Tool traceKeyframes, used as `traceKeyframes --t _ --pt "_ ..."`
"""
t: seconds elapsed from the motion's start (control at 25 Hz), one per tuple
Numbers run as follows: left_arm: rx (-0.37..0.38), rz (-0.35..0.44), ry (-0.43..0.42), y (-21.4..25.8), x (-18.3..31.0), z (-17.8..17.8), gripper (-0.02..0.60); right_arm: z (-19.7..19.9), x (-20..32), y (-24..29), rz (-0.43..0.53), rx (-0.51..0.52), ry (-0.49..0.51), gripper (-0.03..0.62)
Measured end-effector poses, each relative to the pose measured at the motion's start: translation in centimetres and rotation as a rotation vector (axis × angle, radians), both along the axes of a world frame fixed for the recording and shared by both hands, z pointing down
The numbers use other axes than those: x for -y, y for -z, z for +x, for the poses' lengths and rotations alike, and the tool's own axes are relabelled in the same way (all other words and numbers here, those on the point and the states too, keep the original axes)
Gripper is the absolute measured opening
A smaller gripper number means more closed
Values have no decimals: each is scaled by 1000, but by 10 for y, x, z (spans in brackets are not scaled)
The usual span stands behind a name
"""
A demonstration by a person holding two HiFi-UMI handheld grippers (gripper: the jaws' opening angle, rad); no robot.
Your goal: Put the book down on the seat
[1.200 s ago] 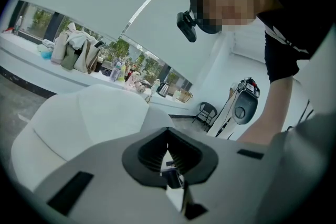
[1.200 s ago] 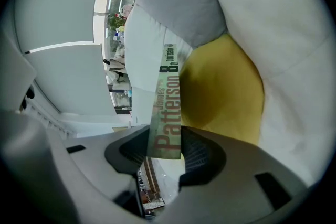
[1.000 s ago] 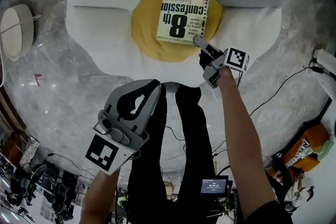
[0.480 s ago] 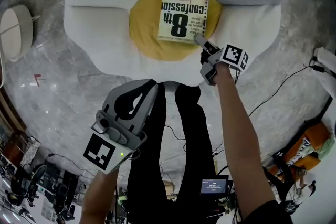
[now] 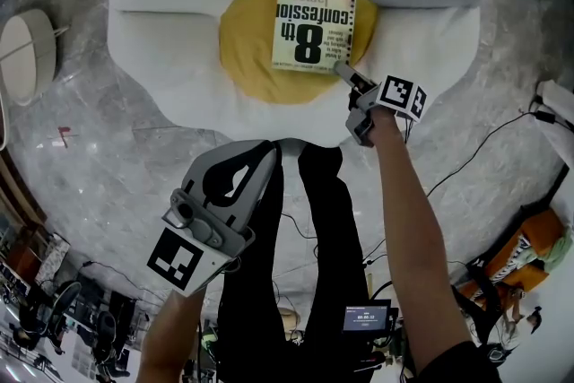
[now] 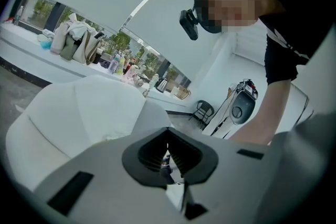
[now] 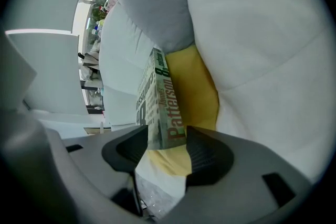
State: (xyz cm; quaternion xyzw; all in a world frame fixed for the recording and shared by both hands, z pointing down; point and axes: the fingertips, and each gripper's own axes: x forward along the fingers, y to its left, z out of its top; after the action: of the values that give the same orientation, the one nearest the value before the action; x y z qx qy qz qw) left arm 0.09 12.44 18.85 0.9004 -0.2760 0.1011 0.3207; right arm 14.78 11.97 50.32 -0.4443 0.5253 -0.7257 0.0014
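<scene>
One grey marbled floor (image 5: pixel 90 139) carries the white, petal-lobed seat (image 5: pixel 161 40), whose round yellow centre (image 5: pixel 244 49) fills the middle. The book (image 5: pixel 312 18) lies flat, cover up, on that yellow centre, its far edge at the lobes behind. Your left gripper (image 5: pixel 262 148) hangs low over your legs, well apart from the seat, its jaws closed together with nothing between them. Your right gripper (image 5: pixel 344 72) reaches to the book's near right corner. Its jaws have just been opening and now stand wide, with the spine end of the book between them. A gap shows beside the cover, so the pads do not clamp it.
</scene>
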Motion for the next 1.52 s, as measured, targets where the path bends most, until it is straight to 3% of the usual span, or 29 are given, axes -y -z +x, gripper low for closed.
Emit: traceKeyframes --t 0.6,1.0,1.52 --pt "0 15 11 6 6 1 9 9 -13 1 -20 -18 -20 227" --pt "1 34 28 25 0 1 9 7 -8 33 37 8 -32 222" --pt "27 53 37 62 -10 6 9 15 -22 108 108 2 -4 69"
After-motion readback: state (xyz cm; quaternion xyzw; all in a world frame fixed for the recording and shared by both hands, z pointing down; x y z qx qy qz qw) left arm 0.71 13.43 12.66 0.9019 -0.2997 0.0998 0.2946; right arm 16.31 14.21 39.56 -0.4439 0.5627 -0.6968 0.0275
